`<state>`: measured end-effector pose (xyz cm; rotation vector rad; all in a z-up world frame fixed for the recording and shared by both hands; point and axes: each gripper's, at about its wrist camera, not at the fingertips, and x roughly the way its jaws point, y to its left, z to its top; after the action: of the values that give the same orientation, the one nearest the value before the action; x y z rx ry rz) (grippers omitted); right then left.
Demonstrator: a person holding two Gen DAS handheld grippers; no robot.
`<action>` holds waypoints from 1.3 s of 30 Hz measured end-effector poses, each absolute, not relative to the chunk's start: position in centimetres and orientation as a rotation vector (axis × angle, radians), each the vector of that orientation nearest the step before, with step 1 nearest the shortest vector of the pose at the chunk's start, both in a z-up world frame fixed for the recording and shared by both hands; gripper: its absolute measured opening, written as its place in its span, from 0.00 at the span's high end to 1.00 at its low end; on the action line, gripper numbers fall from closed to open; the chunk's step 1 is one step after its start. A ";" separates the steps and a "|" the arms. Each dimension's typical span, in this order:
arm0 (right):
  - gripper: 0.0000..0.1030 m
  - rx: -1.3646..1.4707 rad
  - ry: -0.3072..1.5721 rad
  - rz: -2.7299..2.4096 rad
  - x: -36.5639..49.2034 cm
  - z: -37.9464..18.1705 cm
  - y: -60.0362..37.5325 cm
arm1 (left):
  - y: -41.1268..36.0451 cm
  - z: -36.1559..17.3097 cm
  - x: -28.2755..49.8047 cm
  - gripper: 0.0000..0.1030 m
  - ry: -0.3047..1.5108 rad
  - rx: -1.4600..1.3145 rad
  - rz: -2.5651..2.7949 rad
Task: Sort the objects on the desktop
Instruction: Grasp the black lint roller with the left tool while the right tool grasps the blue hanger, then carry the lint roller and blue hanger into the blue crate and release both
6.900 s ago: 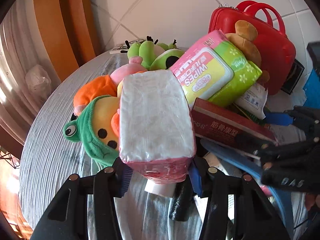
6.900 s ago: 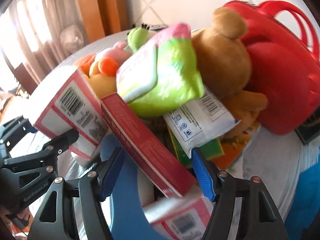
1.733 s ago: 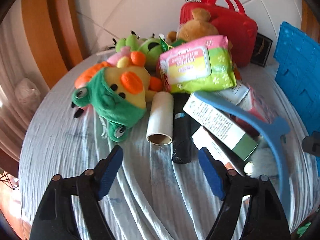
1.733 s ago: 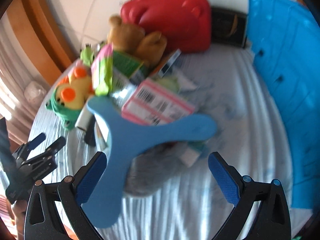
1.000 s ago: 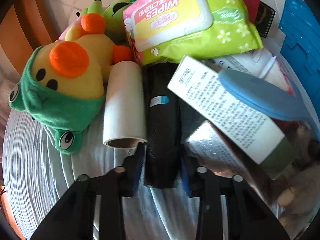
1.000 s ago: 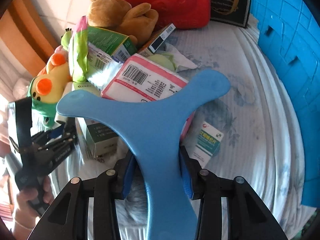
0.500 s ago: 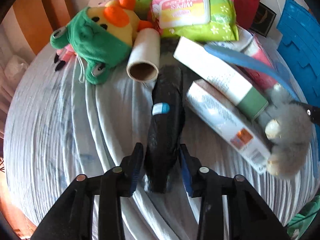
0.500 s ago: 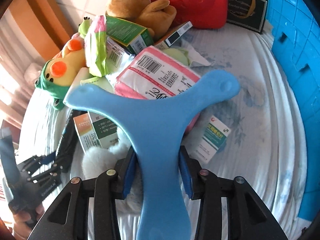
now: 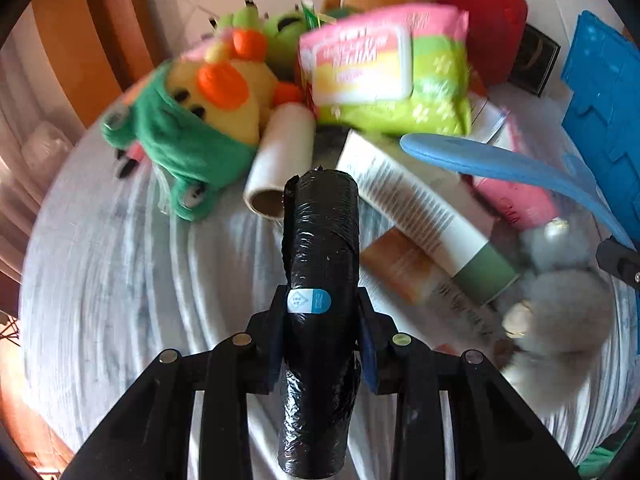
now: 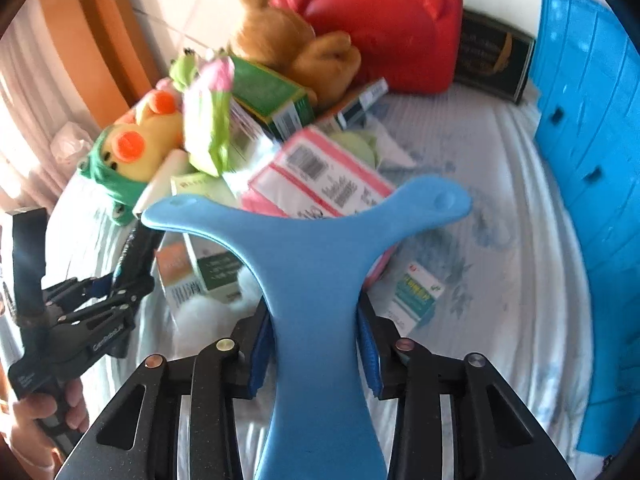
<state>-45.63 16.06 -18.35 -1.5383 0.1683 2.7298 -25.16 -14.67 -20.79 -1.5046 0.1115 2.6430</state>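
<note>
left wrist view: left tool [image 9: 320,312] clamps a black bag roll [image 9: 320,240] above the bench [image 9: 100,280]; right tool [image 10: 316,340] grips a blue boomerang [image 10: 308,240]. pile [image 9: 380,80] looks mostly unsorted, imo.

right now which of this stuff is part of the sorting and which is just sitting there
In hand:
- black roll, clamped in the left hand-held gripper
- blue three-armed toy, clamped in the right hand-held gripper

Lying about, not yet picked:
- wipes pack
- duck plush
- white roll
- brown bear
- red bag
</note>
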 end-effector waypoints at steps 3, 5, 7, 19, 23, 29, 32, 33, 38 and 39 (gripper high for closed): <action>0.64 -1.450 0.159 2.781 -44.7 -16.2 16.2 | -14.7 -17.4 -23.6 0.71 0.115 -1.416 2.720; 0.64 -1.379 0.152 2.817 -43.9 -14.3 16.4 | -14.4 -14.3 -24.5 0.71 0.099 -1.343 2.751; 0.64 -1.320 0.145 2.841 -43.4 -12.8 16.6 | -13.1 -11.9 -24.8 0.71 0.104 -1.267 2.777; 0.64 -0.878 0.180 2.866 -37.4 -0.6 23.8 | -2.8 -1.5 -22.0 0.71 0.111 -0.876 2.729; 0.64 -0.748 0.176 2.809 -34.4 3.1 27.6 | 2.9 1.4 -21.3 0.71 0.129 -0.765 2.652; 0.64 -0.615 0.186 2.676 -29.5 6.7 35.3 | 12.1 5.1 -19.6 0.71 0.150 -0.653 2.516; 0.64 -0.584 0.188 2.616 -27.5 7.7 38.8 | 17.1 6.5 -18.3 0.71 0.163 -0.622 2.450; 0.64 -0.581 0.184 2.586 -26.8 8.0 40.5 | 18.5 7.0 -17.9 0.71 0.169 -0.613 2.432; 0.64 -0.601 0.190 2.515 -25.0 7.6 46.5 | 25.5 8.9 -15.4 0.71 0.214 -0.583 2.352; 0.64 -0.608 0.184 2.500 -24.8 7.4 47.5 | 26.8 9.2 -14.8 0.71 0.229 -0.578 2.343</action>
<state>-24.80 47.48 7.41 -0.6079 0.1841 2.5001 -14.81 26.83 9.21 -0.5777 0.2285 2.3429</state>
